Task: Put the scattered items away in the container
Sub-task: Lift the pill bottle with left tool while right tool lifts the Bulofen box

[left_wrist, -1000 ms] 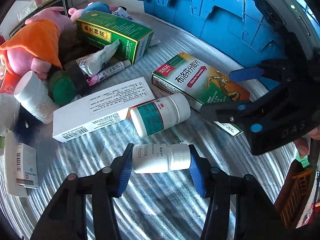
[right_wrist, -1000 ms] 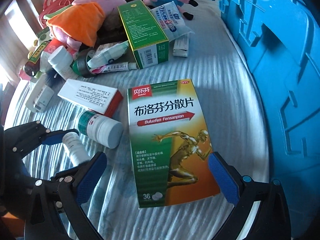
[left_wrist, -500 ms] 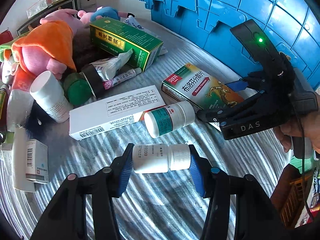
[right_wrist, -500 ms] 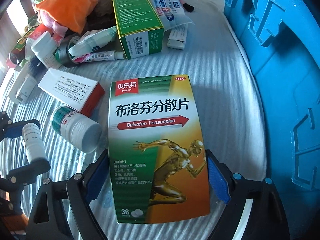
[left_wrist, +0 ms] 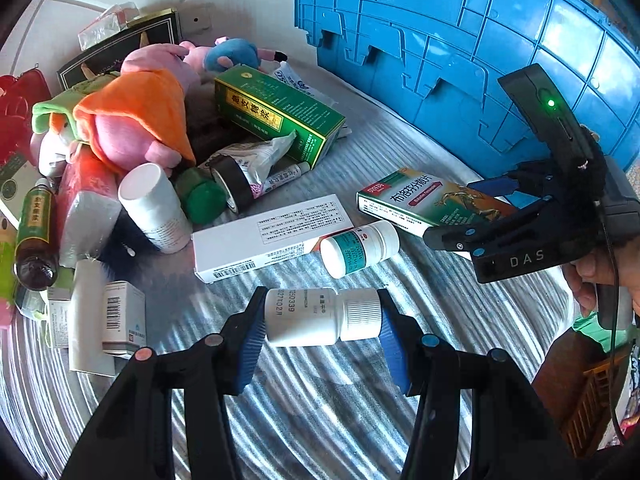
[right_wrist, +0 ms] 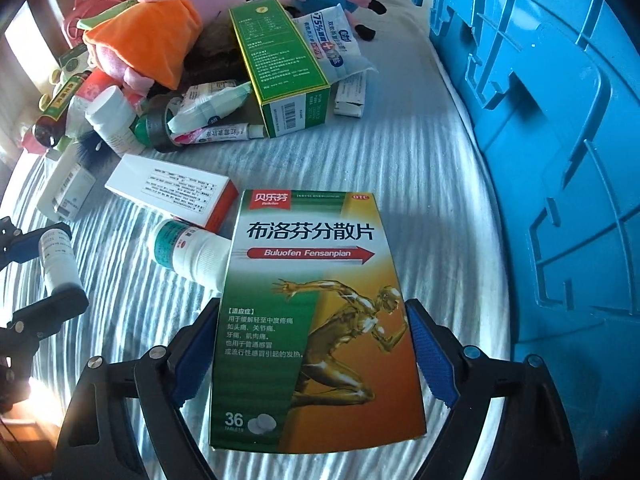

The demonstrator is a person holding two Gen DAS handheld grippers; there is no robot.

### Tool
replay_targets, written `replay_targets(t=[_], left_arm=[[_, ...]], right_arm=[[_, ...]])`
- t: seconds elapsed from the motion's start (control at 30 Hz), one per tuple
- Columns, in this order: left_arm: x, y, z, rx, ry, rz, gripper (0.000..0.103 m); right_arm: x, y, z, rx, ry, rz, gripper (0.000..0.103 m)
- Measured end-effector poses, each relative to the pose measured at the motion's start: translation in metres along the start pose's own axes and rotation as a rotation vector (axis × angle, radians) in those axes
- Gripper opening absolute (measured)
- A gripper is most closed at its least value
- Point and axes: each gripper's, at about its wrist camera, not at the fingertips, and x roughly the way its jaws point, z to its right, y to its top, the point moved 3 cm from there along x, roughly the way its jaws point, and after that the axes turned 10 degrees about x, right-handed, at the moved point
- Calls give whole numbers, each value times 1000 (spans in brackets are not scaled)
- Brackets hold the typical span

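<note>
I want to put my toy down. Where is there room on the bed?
Bare striped sheet lies between the green box and the blue crate, and near the camera. The plush pig corner is crowded.

**Black claws wearing blue ribbed pads**

The left claw (left_wrist: 322, 330) is showing black plastic arms, blue ribbed pads (left_wrist: 249, 340) and round rivets, some blue, some coppery. The right claw (right_wrist: 310, 356) is wearing the same black frame and blue pads; its body is carrying white "DAS" lettering, a glowing green light and a thin black cable.
</note>
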Motion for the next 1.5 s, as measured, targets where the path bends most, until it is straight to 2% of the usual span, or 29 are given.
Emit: replay_targets(t=[0.33, 0.57, 0.97, 1.5], left_arm=[[-46, -3, -15, -13, 41, 37, 51], [-86, 1, -32, -53, 64, 76, 51], [-167, 18, -61, -97, 163, 143, 51], [-269, 56, -79, -121, 266, 257, 51]], right_arm=[[-36, -3, -6, 30, 3, 35, 87], [-78, -4, -26, 26, 20, 80, 87], [-165, 15, -64, 15, 84, 211, 87], [-291, 28, -82, 26, 189, 409, 87]])
